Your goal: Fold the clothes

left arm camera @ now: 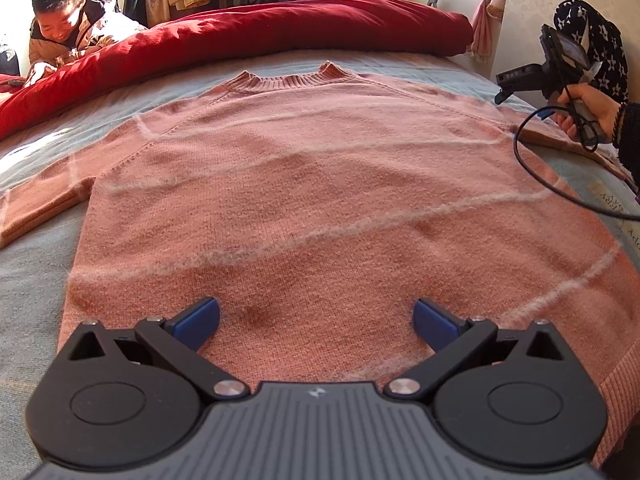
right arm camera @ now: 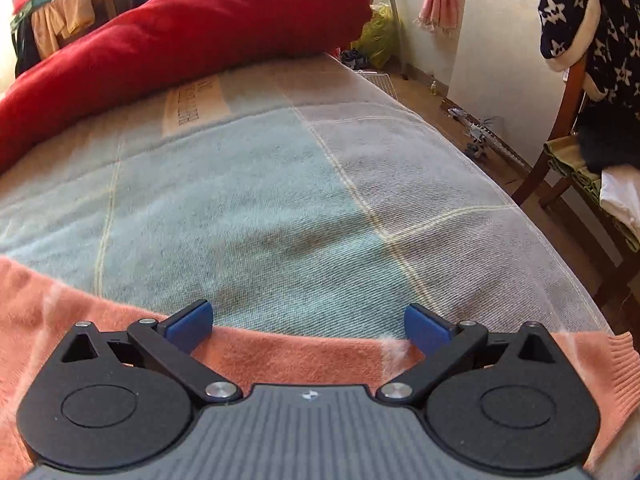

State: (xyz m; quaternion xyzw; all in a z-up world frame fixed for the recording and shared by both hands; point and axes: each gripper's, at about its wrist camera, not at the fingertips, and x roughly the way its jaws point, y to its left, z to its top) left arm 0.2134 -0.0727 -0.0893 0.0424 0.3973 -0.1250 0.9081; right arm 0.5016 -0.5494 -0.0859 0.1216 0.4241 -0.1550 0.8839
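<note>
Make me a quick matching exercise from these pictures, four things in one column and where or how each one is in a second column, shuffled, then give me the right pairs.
Things:
1. sweater
2. red quilt
3. left gripper
4. star-patterned garment

Descriptions:
A. bunched along the bed's far side
B. hanging over a wooden chair
C. spread flat on the bed, sleeves out
D. open above the sweater's body

Pairs: 1-C, 2-A, 3-D, 4-B
</note>
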